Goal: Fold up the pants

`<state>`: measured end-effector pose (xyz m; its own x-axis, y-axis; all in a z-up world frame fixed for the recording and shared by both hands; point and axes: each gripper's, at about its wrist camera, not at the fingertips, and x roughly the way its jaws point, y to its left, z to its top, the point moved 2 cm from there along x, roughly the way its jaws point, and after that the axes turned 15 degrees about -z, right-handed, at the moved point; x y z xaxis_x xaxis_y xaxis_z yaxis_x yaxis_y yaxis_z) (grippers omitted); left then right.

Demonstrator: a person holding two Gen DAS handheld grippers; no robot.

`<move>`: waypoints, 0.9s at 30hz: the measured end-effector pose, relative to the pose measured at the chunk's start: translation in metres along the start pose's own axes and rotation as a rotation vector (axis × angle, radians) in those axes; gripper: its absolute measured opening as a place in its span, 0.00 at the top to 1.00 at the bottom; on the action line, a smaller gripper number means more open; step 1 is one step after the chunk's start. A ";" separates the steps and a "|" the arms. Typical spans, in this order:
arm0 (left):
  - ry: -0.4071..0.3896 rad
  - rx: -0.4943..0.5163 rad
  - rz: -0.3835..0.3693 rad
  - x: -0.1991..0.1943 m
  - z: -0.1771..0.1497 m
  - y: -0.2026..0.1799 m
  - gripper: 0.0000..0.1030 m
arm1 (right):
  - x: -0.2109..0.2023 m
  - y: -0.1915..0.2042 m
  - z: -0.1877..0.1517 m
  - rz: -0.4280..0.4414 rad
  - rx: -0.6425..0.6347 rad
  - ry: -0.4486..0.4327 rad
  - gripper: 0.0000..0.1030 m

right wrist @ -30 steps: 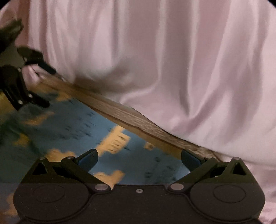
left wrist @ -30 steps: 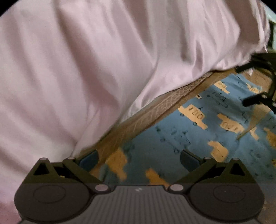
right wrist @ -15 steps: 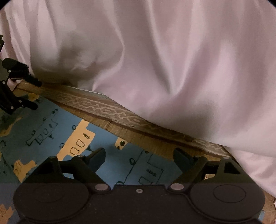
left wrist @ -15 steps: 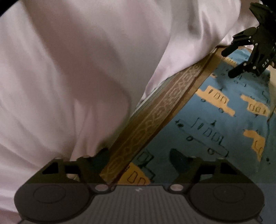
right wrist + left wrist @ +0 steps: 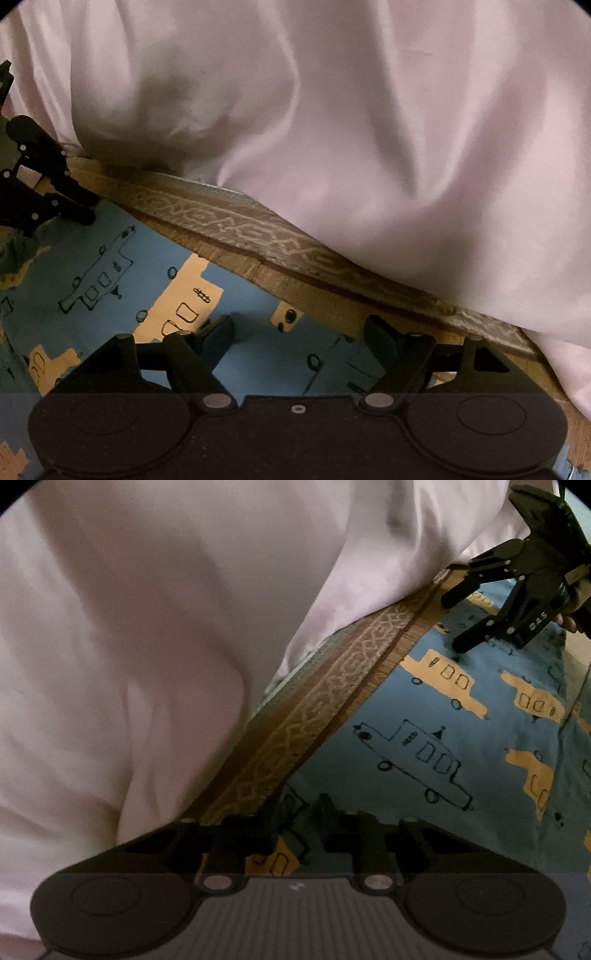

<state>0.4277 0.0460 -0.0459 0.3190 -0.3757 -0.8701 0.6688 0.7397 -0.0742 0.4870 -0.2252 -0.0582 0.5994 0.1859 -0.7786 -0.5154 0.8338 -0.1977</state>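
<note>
Pants [image 5: 424, 746], blue with yellow cars, are spread flat under both claws. "DAS" is read on the right claw [image 5: 456, 622], held wide. The left claw [image 5: 297, 812] is narrow, holding nothing. A pink sheet [image 5: 369, 110] is draped beside.

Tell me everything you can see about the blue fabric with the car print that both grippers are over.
The blue fabric with orange and outlined cars looks like soft cotton, presumably the pants. It lies spread flat, mildly creased, on a wooden surface beside a patterned brown border strip. Pale pink satin-like cloth drapes behind that strip. The left gripper, jaws narrowed, and the right gripper, jaws open, both sit low over the fabric; whether they pinch it is unclear.
</note>
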 end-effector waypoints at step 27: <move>-0.236 -0.144 0.305 -0.038 -0.001 -0.005 0.98 | 0.002 0.056 0.059 -0.304 -0.167 -0.209 0.97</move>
<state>0.4118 0.0574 -0.0125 0.6443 -0.2324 -0.7286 0.4243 0.9012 0.0878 0.4956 -0.1472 -0.0360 0.8426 0.0593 -0.5353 -0.3772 0.7744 -0.5079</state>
